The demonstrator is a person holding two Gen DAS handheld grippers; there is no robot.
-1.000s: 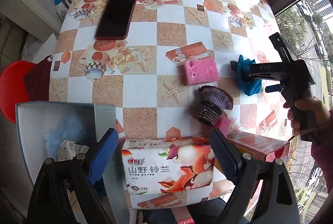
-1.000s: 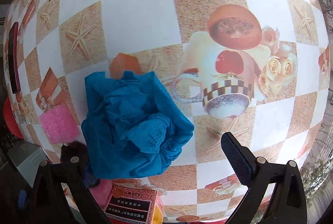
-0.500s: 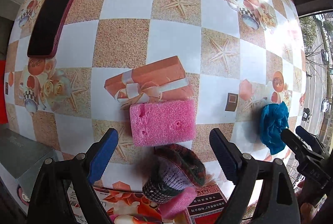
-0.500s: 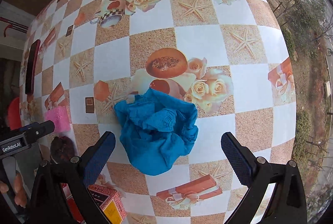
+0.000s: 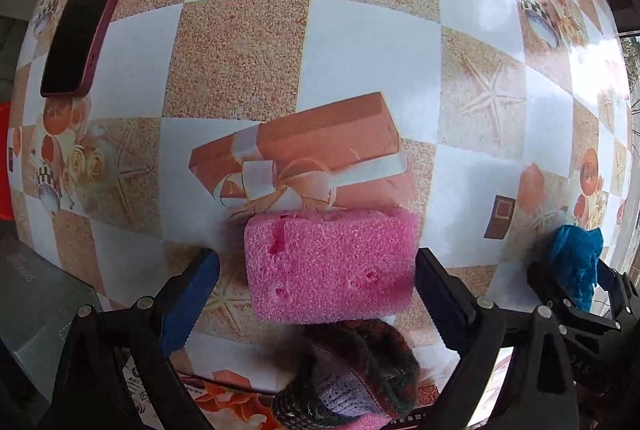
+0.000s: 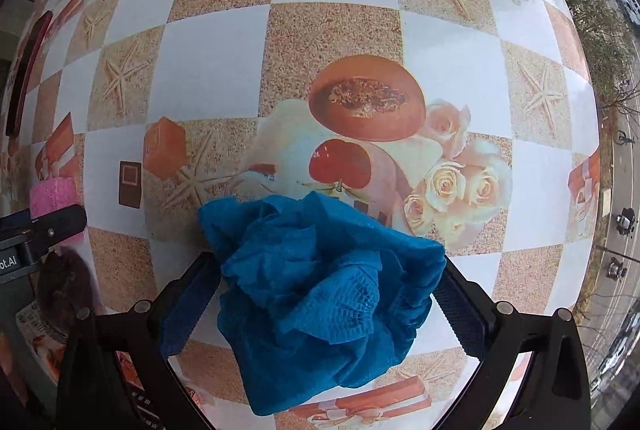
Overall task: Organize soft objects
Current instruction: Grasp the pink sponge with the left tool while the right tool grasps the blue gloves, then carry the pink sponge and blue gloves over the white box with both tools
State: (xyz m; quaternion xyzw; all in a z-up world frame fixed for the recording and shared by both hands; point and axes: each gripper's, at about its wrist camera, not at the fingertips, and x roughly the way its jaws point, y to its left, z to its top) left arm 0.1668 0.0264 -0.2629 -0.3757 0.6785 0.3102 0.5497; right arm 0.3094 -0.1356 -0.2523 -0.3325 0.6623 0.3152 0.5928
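Both tongs have come down low over their targets in the last second. The left tongs [image 5: 316,270], which a second ago hung back over a tissue pack and a grey bin at the near edge of the surface [image 5: 360,42], now straddle the pink sponge [image 5: 330,266]; the jaws are spread, the right pad at the sponge's side and the left one a little apart from it, so nothing is gripped yet. The right tongs [image 6: 326,294] have dropped likewise around the crumpled blue cloth [image 6: 320,290], toward the right edge of the surface; both pads stand at the cloth's flanks, still open (whether they already press the fabric I cannot tell).

For the task this reads as two pick-ups about to begin at once: sponge and cloth are each bracketed and only need the jaws closed. A knitted hat [image 5: 356,374] lies just behind the sponge, touching its near edge, and could be dragged along.

Legible writing is scarce: "ot.AI" on the left tongs' body [image 6: 12,262] in the right view and "D.A.S" on the right tongs [image 5: 586,362] in the left. The printing on the pack [image 5: 224,402] below the hat is too small to read.
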